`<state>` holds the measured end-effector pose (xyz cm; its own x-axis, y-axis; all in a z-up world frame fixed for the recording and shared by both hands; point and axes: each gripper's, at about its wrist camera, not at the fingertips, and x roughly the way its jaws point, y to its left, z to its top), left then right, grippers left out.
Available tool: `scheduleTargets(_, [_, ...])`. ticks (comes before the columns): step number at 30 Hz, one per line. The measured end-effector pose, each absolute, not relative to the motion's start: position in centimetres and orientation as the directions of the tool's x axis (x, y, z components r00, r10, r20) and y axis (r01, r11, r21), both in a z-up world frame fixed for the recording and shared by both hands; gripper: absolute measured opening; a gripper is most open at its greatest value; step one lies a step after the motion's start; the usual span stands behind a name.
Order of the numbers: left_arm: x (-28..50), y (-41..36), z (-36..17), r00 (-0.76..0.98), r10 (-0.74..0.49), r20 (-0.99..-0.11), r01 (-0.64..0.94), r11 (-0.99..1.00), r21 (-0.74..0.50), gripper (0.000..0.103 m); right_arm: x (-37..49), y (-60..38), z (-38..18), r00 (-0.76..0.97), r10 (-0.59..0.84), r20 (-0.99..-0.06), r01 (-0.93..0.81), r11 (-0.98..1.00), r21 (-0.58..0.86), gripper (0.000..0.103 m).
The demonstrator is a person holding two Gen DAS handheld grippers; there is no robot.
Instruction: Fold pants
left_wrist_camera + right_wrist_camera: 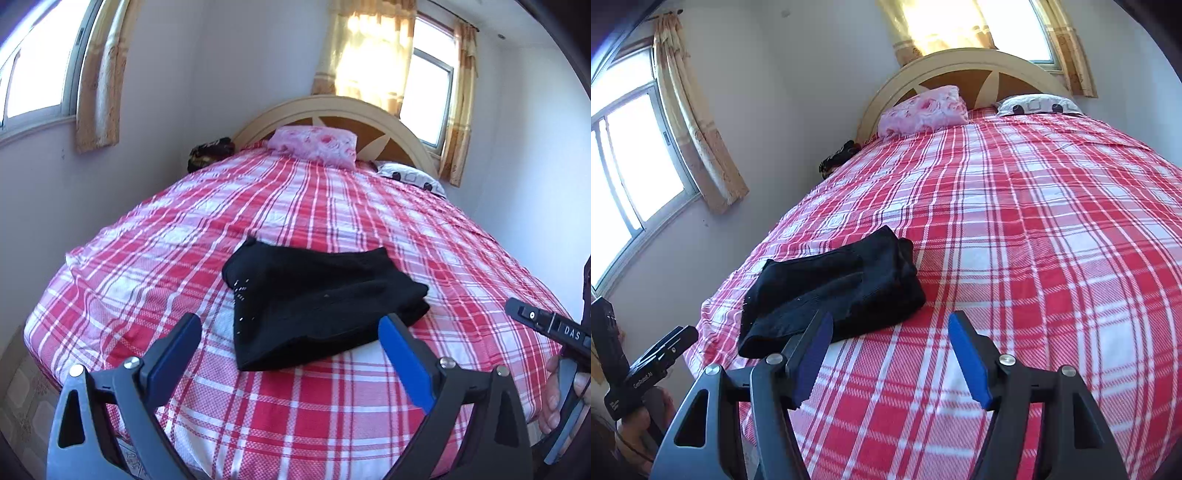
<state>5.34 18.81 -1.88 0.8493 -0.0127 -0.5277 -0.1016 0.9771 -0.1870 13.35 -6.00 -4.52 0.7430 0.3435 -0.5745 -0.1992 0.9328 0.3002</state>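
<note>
Pants (317,306) folded, under-layers hidden from view

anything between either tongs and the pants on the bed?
Nothing visible. The black pants lie folded on the plaid bedspread, bare sheet only before the open left tongs and right tongs. Both are empty.

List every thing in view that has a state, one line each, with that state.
black pants: folded into a compact bundle, lying on the bedspread, not held
left gripper: jaws open, nothing between them, above the bed
right gripper: jaws open, nothing between them, clear of the pants
plaid bedspread: spread over the bed, slightly wrinkled
pink pillow: lying at the headboard
curtains: partly drawn, backlit
</note>
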Motion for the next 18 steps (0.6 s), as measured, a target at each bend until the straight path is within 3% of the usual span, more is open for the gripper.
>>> scheduleTargets(10, [3.1,16.1,-0.5,0.879,-0.026,-0.476,-0.046,0.989,-0.139,0.103,6.4,-7.2,-1.3,0.837,0.273,-0.475,-0.195,0.958,0.209,0.074])
scheduleTargets(18, [2.1,14.9,0.1,0.881,-0.053,-0.471,-0.024,0.988,-0.156,0.103,4.1,-6.8,-1.5,0.841,0.261,-0.474,-0.2,0.964,0.176,0.075])
